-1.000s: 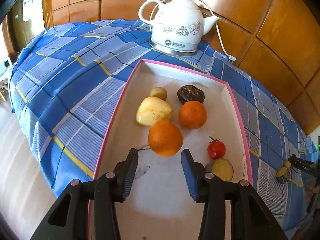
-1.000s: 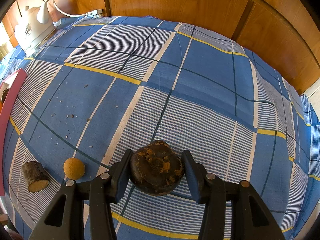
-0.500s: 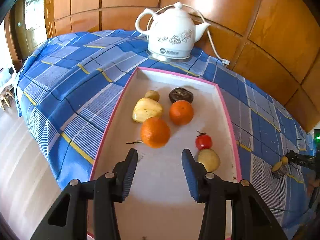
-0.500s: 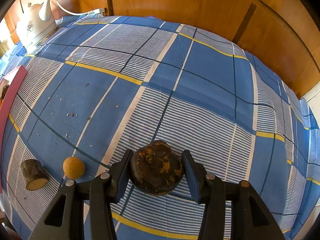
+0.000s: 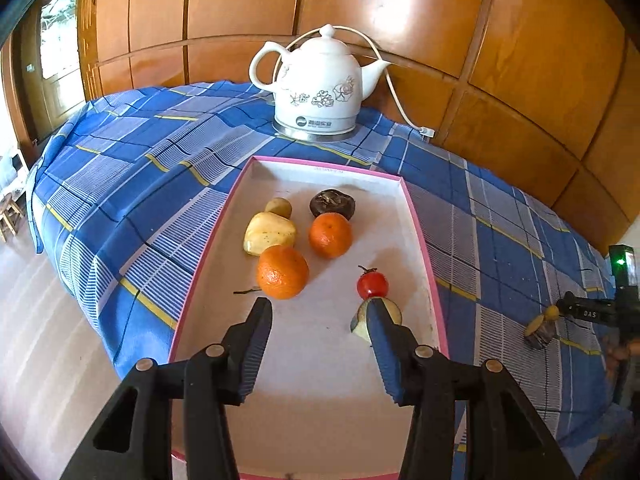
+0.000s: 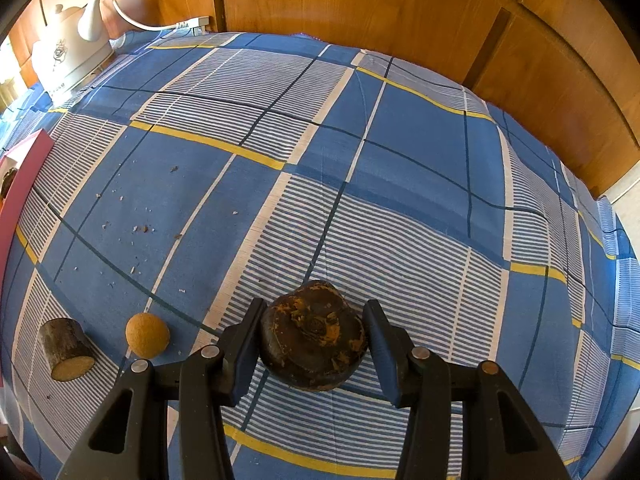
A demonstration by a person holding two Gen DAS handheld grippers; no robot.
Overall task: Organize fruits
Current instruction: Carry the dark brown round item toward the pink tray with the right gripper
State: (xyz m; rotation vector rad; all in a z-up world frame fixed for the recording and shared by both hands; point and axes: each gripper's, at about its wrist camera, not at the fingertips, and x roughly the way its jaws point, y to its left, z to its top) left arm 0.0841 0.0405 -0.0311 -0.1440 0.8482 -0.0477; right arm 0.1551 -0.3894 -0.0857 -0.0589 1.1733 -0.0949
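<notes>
A pink-rimmed tray [image 5: 420, 216] on the checked cloth holds two oranges [image 5: 282, 272] [image 5: 330, 235], a yellow fruit [image 5: 269, 233], a small pale one [image 5: 279, 207], a dark brown fruit [image 5: 333, 203] and a red tomato [image 5: 372, 285]. A cut pale piece [image 5: 394, 312] shows partly behind one finger. My left gripper [image 5: 320, 312] hovers over the tray's near half, jaws opening, with nothing between them. In the right wrist view my right gripper [image 6: 312, 320] is shut on a dark brown, orange-flecked fruit [image 6: 314, 336] low over the cloth.
A white kettle [image 5: 320, 84] with its cord stands behind the tray by the wood-panelled wall. A small round tan fruit [image 6: 147, 335] and a short bark-covered cut piece [image 6: 66, 350] lie on the cloth left of my right gripper. The tray's pink edge [image 6: 24, 184] is far left.
My left gripper has drawn back and upward from the near orange, and its jaws stand a little wider. The right gripper and its fruit have not moved.
</notes>
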